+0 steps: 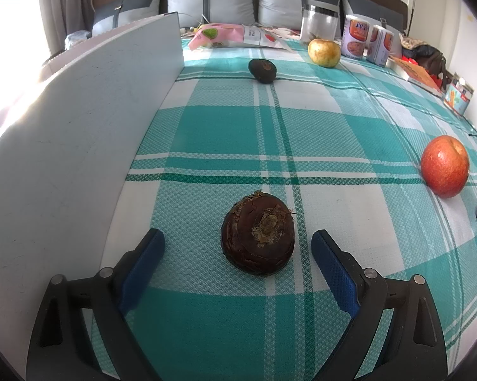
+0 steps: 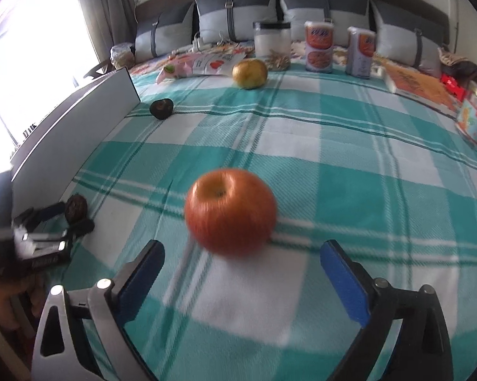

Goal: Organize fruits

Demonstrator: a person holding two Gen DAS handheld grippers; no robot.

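Observation:
A dark brown round fruit (image 1: 258, 234) lies on the teal checked cloth (image 1: 302, 133), just ahead of and between the fingers of my open left gripper (image 1: 236, 238). A red apple (image 2: 230, 211) lies just ahead of my open right gripper (image 2: 243, 249), between its fingers; it also shows in the left wrist view (image 1: 445, 166) at the right. A dark avocado (image 1: 262, 70) and a yellow-green apple (image 1: 324, 52) lie farther back. In the right wrist view the left gripper (image 2: 74, 214) is at the far left around the brown fruit (image 2: 76, 207).
A white board (image 1: 79, 146) stands upright along the cloth's left edge. At the back stand a glass jar (image 1: 319, 25), cans (image 1: 355, 36), a pink packet (image 1: 213, 33) and pillows. A book (image 1: 418, 73) and a tin (image 1: 459, 96) lie at the right.

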